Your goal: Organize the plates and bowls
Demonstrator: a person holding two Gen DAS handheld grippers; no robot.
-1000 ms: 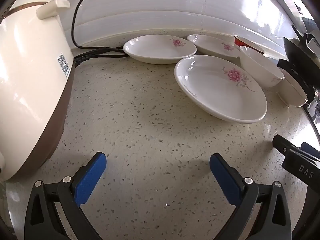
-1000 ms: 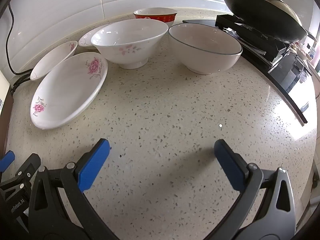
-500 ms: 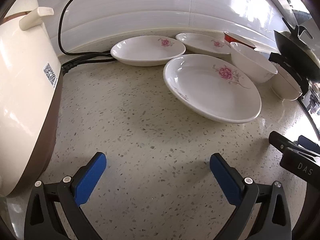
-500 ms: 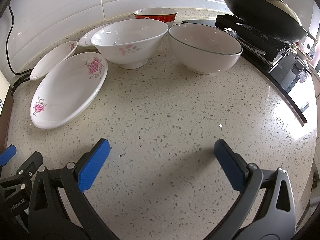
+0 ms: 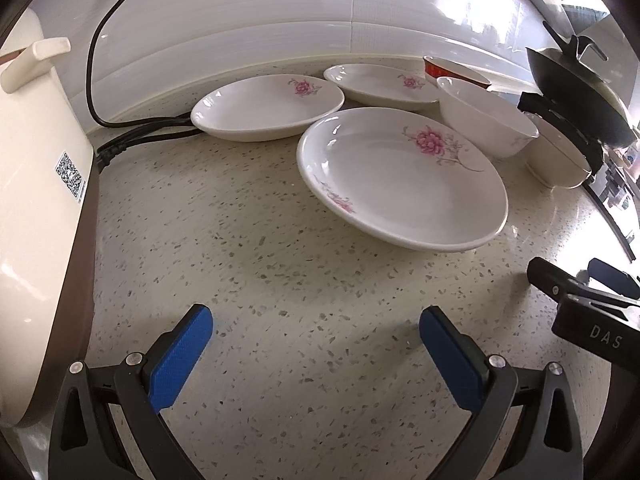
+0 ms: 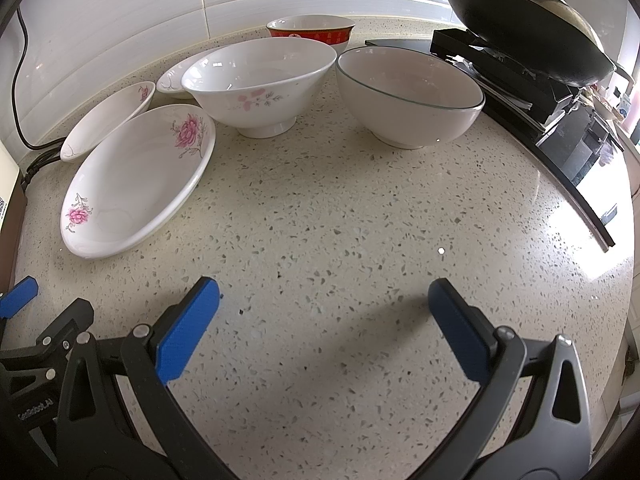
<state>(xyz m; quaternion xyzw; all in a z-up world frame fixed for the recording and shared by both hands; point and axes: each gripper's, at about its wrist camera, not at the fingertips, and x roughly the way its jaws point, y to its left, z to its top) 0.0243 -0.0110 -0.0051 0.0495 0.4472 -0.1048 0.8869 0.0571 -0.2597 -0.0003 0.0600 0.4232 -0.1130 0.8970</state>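
Observation:
Three white plates with pink flowers lie on the speckled counter: a large one [image 5: 400, 184] [image 6: 136, 180] nearest, a second [image 5: 268, 106] [image 6: 108, 118] behind it, a third [image 5: 380, 84] [image 6: 176, 80] by the wall. A white flowered bowl [image 6: 260, 84] [image 5: 486, 124], a plain white bowl [image 6: 408, 96] [image 5: 558, 160] and a red-banded bowl [image 6: 312, 32] [image 5: 452, 72] stand upright to the right. My left gripper [image 5: 316, 332] is open and empty, short of the large plate. My right gripper [image 6: 324, 308] is open and empty, in front of the bowls.
A cream rice cooker [image 5: 36, 208] stands at the left with its black cable [image 5: 132, 136] running along the wall. A black wok [image 6: 520, 20] sits on a stove [image 6: 520, 92] at the right. White tiled wall behind.
The left gripper has swung slightly to the left and back, so the plates sit more central in its view. The right gripper has barely moved. Both stay open.

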